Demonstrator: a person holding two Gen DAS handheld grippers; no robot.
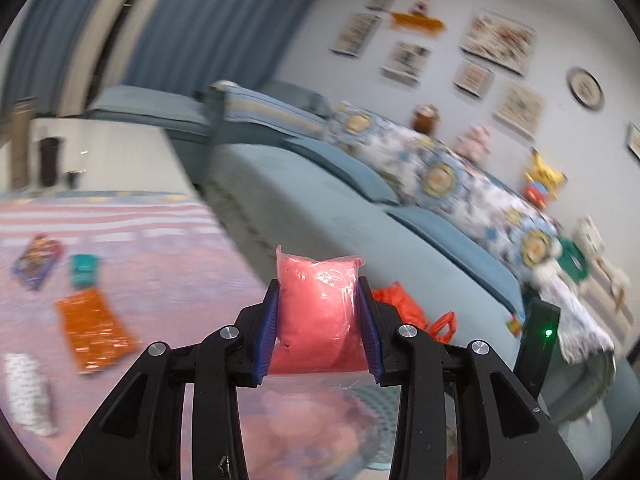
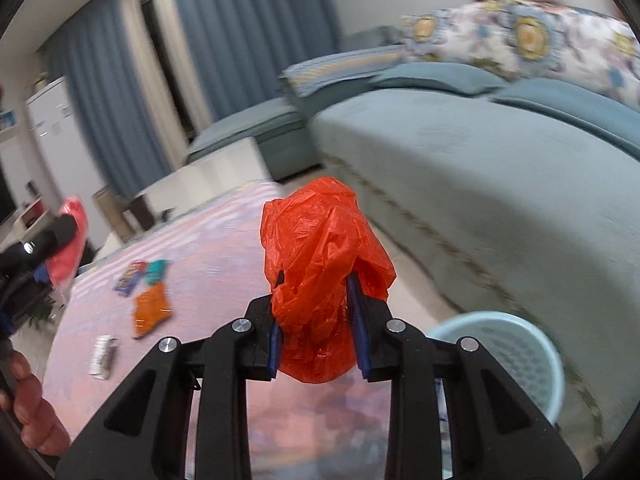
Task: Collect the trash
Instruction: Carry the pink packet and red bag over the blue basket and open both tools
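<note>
My left gripper point(image 1: 318, 286) is shut on a pink packet in clear plastic point(image 1: 318, 308), held above the rug. My right gripper point(image 2: 314, 280) is shut on a crumpled orange plastic bag point(image 2: 320, 256); that bag point(image 1: 404, 304) also shows past the left fingers. A light blue mesh bin point(image 2: 516, 356) stands on the floor at the lower right of the right wrist view, close under the right gripper. Loose wrappers lie on the rug: an orange one point(image 1: 94, 330), a teal one point(image 1: 83, 270), a blue printed one point(image 1: 36, 260) and a white one point(image 1: 30, 392). The left gripper with the pink packet point(image 2: 70, 240) appears at the far left.
A long teal sofa point(image 1: 360, 216) with patterned cushions point(image 1: 440, 172) runs along the right. A pink striped rug point(image 2: 208, 248) covers the floor. Blue curtains point(image 2: 248, 32) and a white cabinet point(image 2: 56, 132) stand beyond. A person's hand point(image 2: 28, 404) shows at the lower left.
</note>
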